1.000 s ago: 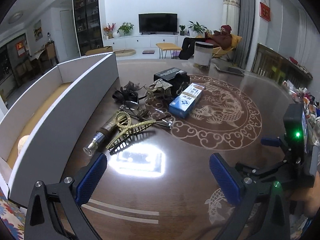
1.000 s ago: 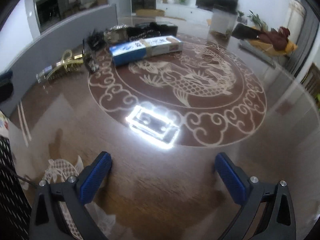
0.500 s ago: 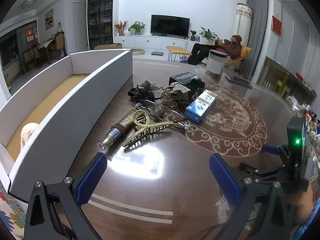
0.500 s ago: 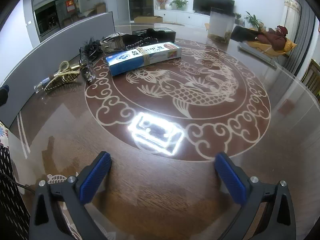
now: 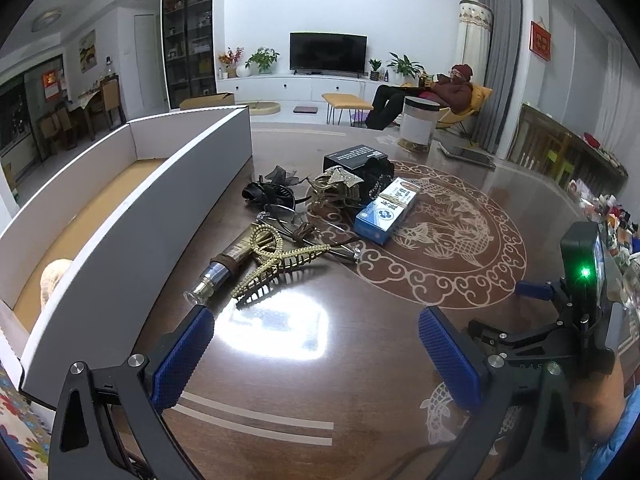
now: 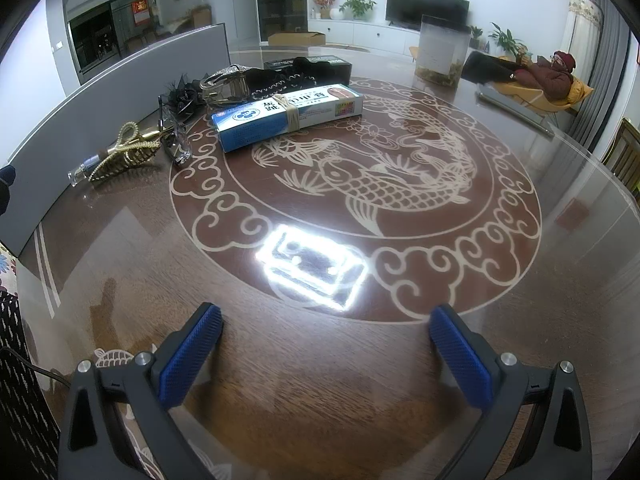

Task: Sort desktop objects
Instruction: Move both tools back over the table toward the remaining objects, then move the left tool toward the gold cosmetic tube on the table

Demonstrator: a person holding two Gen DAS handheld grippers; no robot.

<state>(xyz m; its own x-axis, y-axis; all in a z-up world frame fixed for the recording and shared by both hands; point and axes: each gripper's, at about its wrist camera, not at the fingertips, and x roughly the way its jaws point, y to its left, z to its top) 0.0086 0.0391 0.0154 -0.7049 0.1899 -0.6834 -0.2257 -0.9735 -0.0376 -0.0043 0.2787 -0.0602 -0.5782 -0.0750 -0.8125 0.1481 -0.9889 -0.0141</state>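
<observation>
A pile of small items lies on the brown round table (image 5: 400, 340): a gold hair claw (image 5: 276, 260) across a brown tube bottle (image 5: 224, 268), a blue and white box (image 5: 386, 210), a black box (image 5: 356, 158), a black hair bow (image 5: 272, 192) and a gold clip (image 5: 336, 188). My left gripper (image 5: 316, 352) is open and empty, short of the pile. My right gripper (image 6: 326, 352) is open and empty over bare table; the blue box (image 6: 288, 118) and gold claw (image 6: 124, 156) lie far ahead on its left. The right gripper also shows at the right edge of the left wrist view (image 5: 560, 312).
A long white cardboard box (image 5: 132, 216) stands along the table's left side, with a pale round thing (image 5: 54, 280) inside. A clear canister (image 6: 442, 52) and a dark flat tablet (image 5: 466, 156) sit at the far side. A person sits in a chair beyond.
Both grippers have lifted and tilted up a little, so the pile sits lower and farther in view. Both stay open and empty. Nothing on the table has moved.
</observation>
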